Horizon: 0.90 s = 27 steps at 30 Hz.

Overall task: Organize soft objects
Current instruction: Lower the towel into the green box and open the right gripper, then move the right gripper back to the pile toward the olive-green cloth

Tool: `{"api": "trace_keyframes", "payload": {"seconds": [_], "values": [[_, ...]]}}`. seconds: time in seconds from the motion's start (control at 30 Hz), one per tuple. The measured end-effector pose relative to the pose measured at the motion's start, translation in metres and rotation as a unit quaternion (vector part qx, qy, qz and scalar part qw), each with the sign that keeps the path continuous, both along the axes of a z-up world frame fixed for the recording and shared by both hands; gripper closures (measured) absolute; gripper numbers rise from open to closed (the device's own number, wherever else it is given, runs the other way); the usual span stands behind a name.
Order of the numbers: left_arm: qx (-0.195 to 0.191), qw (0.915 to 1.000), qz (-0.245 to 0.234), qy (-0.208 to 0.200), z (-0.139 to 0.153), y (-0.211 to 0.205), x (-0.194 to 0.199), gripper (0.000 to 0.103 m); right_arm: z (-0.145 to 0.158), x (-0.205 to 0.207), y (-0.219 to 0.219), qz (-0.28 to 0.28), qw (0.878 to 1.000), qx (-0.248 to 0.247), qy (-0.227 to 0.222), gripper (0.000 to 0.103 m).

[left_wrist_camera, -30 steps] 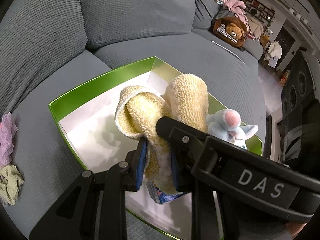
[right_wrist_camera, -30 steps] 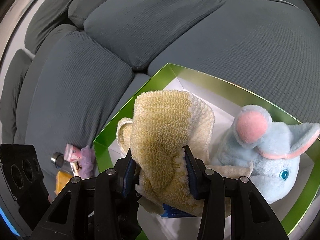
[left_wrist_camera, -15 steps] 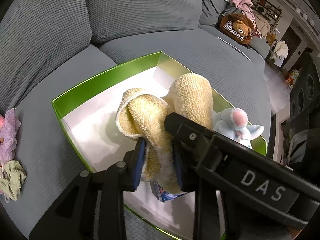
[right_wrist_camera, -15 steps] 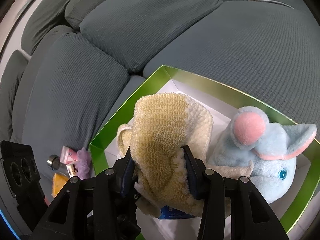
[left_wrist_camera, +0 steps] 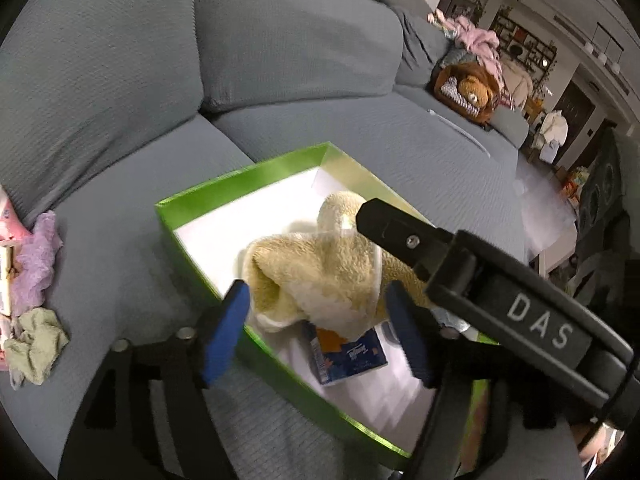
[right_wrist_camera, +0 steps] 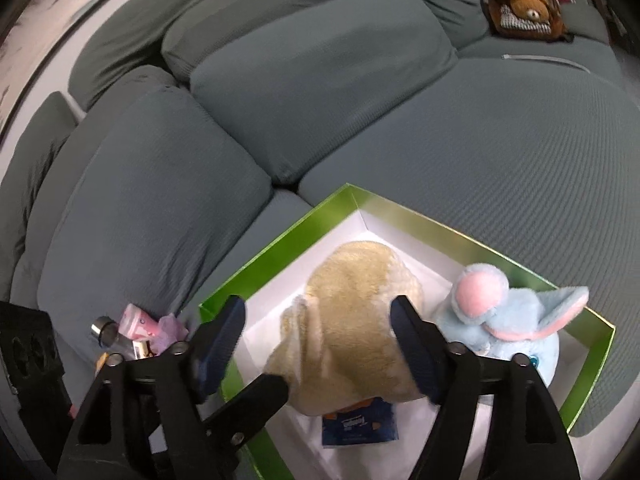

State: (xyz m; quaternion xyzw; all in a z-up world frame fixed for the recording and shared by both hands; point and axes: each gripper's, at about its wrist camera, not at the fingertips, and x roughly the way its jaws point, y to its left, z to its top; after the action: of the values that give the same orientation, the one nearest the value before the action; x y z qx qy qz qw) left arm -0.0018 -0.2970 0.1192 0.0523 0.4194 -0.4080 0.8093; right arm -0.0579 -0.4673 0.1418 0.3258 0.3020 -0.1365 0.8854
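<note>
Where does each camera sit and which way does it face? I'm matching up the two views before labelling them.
Left wrist: rides the left gripper, looking down along its open blue fingers at the yellow towel in the green box; the right gripper's black arm crosses at right.
Right wrist: rides the right gripper, open, looking down at the towel and blue elephant toward the sofa back.
Shared: box, towel, blue packet, sofa, brown teddy bear.

Box far corner: bare floor of green box [right_wrist_camera: 280, 246], open from above.
Obstacles: yellow towel [right_wrist_camera: 356, 320] centre, blue elephant [right_wrist_camera: 504, 324] right.
</note>
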Motion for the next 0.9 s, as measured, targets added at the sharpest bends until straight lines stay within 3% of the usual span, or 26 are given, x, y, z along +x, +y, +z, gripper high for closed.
{"api": "trace_keyframes", "payload": {"seconds": [0.13, 0.3, 0.43, 0.6, 0.67, 0.77, 0.83, 0.9], "values": [[-0.029, 0.9990, 0.032, -0.010, 0.010, 0.030, -0.003, 0.019, 0.007, 0.000, 0.007, 0.005, 1.000, -0.015, -0.013, 0.014], [-0.059, 0.9945, 0.084, -0.018, 0.019, 0.083, -0.009, 0.018, 0.015, 0.004, 0.022, 0.022, 0.999, -0.041, -0.013, 0.014], [-0.050, 0.9869, 0.151, -0.025, 0.017, 0.137, -0.013, 0.017, 0.021, 0.006, 0.038, 0.039, 0.998, -0.056, -0.013, 0.011], [-0.049, 0.9712, 0.233, -0.008, 0.002, 0.215, -0.019, 0.017, 0.028, 0.008, 0.060, 0.067, 0.994, -0.079, -0.020, 0.010], [-0.042, 0.9596, 0.278, -0.006, -0.008, 0.250, -0.021, 0.017, 0.031, 0.010, 0.070, 0.086, 0.993, -0.082, -0.025, 0.010], [-0.025, 0.9351, 0.354, -0.001, -0.027, 0.297, -0.024, 0.017, 0.033, 0.012, 0.081, 0.110, 0.990, -0.077, -0.035, 0.010], [-0.036, 0.9228, 0.383, 0.013, -0.041, 0.321, -0.025, 0.017, 0.035, 0.014, 0.093, 0.132, 0.988, -0.073, -0.042, 0.010], [-0.044, 0.9047, 0.422, 0.035, -0.057, 0.342, -0.022, 0.017, 0.034, 0.018, 0.107, 0.161, 0.984, -0.063, -0.049, 0.010]]}}
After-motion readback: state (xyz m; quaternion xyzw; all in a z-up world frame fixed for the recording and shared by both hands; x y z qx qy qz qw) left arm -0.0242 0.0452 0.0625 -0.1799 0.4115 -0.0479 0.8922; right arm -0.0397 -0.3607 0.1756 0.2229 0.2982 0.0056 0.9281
